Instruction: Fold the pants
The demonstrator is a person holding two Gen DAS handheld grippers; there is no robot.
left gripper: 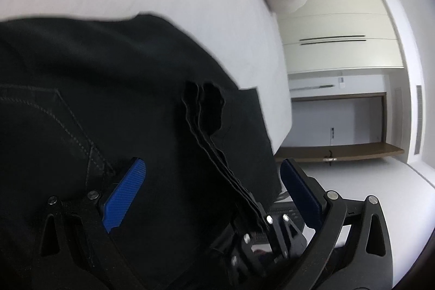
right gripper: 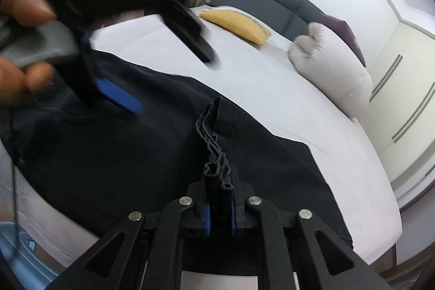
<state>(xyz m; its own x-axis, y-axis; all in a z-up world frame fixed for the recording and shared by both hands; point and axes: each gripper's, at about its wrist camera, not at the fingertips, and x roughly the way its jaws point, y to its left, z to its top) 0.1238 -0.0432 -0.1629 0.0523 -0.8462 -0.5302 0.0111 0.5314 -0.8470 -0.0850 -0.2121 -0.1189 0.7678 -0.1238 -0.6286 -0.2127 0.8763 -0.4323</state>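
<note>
Pants: the dark pants (right gripper: 114,154) lie spread on the white bed (right gripper: 299,105), already doubled over by the look of the stacked hems, so I'd say the fold is partway along.
Right gripper: the right gripper (right gripper: 219,211) has its jaws closed tight on a bunch of hem edges (right gripper: 214,132), several layers together. Holding them all at once would keep the legs aligned when that end is carried over.
Left gripper: the left gripper (left gripper: 209,197) stands wide open with nothing between its blue pads (left gripper: 125,197). It hovers over the cloth near a stitched pocket seam (left gripper: 73,127); whether a pad touches the fabric I cannot tell.
Why it hovers there: my guess is that it is placed to take a second hold or to press the cloth down while the other end moves.
Seen from the right: the left gripper (right gripper: 152,72) is blurred, with the person's hand (right gripper: 24,45) around its handle.
Bed clutter: a pale pillow (right gripper: 331,67) and a yellow cushion (right gripper: 236,23) sit near the headboard, well apart from the pants.
Risk: an inner layer could slip out of the pinched stack.
</note>
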